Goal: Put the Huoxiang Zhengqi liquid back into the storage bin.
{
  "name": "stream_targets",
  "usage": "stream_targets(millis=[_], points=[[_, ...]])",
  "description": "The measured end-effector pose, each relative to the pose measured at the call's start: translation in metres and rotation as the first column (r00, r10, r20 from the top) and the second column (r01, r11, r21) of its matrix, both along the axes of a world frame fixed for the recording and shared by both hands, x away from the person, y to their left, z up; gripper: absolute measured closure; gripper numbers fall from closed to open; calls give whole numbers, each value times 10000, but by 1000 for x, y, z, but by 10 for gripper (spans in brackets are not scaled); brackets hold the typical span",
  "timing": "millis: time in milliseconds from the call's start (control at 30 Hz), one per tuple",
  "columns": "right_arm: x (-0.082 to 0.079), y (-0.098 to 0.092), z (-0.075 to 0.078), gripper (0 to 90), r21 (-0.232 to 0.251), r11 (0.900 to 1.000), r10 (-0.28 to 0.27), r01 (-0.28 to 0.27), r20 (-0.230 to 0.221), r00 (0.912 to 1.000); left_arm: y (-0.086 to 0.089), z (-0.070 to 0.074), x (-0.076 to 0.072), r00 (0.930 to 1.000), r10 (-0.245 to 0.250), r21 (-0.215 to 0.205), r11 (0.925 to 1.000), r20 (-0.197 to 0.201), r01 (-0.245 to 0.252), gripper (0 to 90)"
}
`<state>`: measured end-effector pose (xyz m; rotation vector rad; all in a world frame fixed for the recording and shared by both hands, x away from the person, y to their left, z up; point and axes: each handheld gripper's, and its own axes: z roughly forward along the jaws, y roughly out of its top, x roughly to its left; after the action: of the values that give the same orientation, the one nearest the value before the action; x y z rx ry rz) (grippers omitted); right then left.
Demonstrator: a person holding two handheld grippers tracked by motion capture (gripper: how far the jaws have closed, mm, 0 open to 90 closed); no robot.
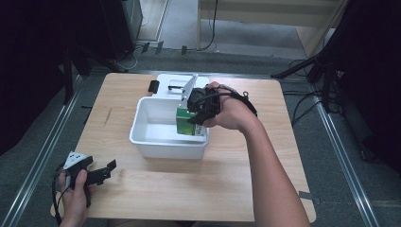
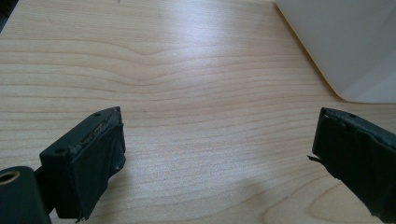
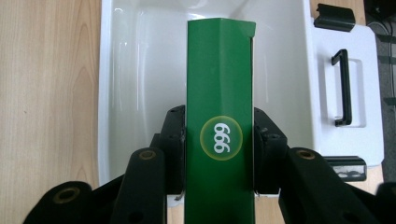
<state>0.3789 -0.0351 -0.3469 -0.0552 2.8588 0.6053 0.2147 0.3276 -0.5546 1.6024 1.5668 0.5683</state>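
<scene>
While my right gripper [image 3: 219, 154] clamps the green carton [image 3: 219, 93] over the white bin [image 1: 142, 124], placement is underway; next: lower, release. Left gripper [image 1: 101, 174], seven o'clock, gapes empty.

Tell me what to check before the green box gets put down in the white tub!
1. Right gripper shut on the green box: ok, jaws press both sides.
2. Box over the white tub, not the table: ok.
3. Tub floor free beneath the box: ok, looks bare.
4. Left gripper out of the way: ok, open over bare wooden table, beside the tub.
5. Lid clear of the tub: ok, lies behind it.
6. Box touching the tub floor: cannot tell.
</scene>
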Motion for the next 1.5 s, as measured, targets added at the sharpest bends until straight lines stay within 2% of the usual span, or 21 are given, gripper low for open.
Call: stream_targets(millis=[133,767,1167,1233,1333,1500], points=[[2,1,-8,643,-7,10000,59,-59,-119,9999,0,0,0,10000,9,3,10000,1,-9,35],[4,10,-35,641,-674,9977,84,-106,-335,9994,0,0,0,10000,21,11,10000,3,-21,35],[4,13,-47,634,-1053,9944,81,-125,-419,9991,0,0,0,10000,23,8,10000,3,-23,35],[5,14,-48,632,-896,9959,53,-95,-469,9989,0,0,0,10000,24,5,10000,0,-24,35],[4,14,-47,620,-926,9957,50,-102,-566,9984,0,0,0,10000,23,-9,10000,-2,-23,35],[3,10,-38,586,-615,9981,-104,65,-637,9979,0,0,0,10000,30,-3,10000,-4,-30,35]])
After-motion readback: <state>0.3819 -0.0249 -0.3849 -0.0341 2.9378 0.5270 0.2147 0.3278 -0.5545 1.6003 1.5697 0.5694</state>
